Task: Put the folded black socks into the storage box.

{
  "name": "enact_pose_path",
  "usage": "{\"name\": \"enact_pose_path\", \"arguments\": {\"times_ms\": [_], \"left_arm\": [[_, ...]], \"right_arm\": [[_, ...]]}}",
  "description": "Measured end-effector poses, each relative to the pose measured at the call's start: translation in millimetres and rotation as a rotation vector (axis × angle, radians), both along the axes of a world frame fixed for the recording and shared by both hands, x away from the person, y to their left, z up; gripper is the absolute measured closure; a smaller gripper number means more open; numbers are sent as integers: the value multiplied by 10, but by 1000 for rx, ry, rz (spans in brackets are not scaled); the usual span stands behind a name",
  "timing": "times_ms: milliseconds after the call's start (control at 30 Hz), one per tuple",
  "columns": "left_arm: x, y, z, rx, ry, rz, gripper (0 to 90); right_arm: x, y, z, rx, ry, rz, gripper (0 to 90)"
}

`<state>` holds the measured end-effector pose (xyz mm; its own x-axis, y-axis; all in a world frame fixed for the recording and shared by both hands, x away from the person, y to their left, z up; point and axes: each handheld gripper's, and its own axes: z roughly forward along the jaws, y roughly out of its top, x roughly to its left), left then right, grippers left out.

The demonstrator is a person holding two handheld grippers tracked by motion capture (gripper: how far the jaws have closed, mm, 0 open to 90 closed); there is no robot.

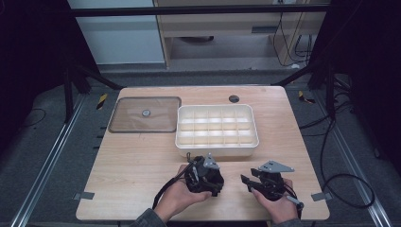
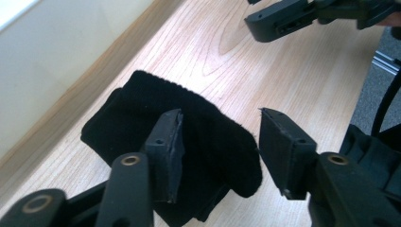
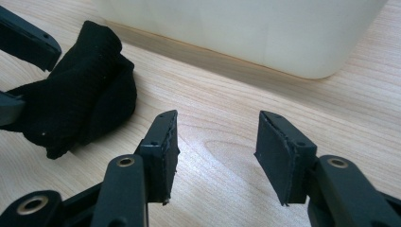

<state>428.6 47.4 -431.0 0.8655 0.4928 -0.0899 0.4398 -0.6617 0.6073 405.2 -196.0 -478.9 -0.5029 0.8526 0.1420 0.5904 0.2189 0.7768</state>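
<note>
- Black sock (image 2: 189,142), folded or bunched, lies on the counter (image 1: 137,165) just in front of the divided box (image 1: 217,125), at about 7 o'clock from the box's near wall.
- Left claw (image 2: 217,142): jaws wide apart, astride the sock's edge, not pinching it. One pad is over the fabric, the other off it at 3 o'clock. Can't tell if the pad touches the cloth.
- Right claw (image 3: 215,142): jaws wide, holding nothing, over bare wood at 3 o'clock of the sock, well short of it.
- Box compartments look empty in the high view; lid (image 1: 145,114) is off and lies flat at 9 o'clock of the box.
- Judgement: early stage. Box open and ready, sock not yet gripped, nothing stowed. Left to do: close on the sock, lift it, drop it in a cell.
</note>
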Motion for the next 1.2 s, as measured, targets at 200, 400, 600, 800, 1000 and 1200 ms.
{"name": "enact_pose_path", "arguments": {"times_ms": [200,400,600,800,1000,1200], "left_arm": [[-25,57,90,9,-40,15,355],[-43,412,121,-47,-63,87,168],[-34,1018,8,-65,-121,201,91],[1,1759,-272,-23,-188,369,81],[65,2135,-408,38,-185,444,90],[127,2480,-486,47,-159,517,89]], "right_arm": [[1,-2,4,1,-4,6,471],[-4,39,48,8,2,32,394],[6,154,238,41,38,100,305],[137,414,412,50,103,167,370],[357,829,449,-28,163,194,427],[474,990,311,-85,231,193,427]]}}
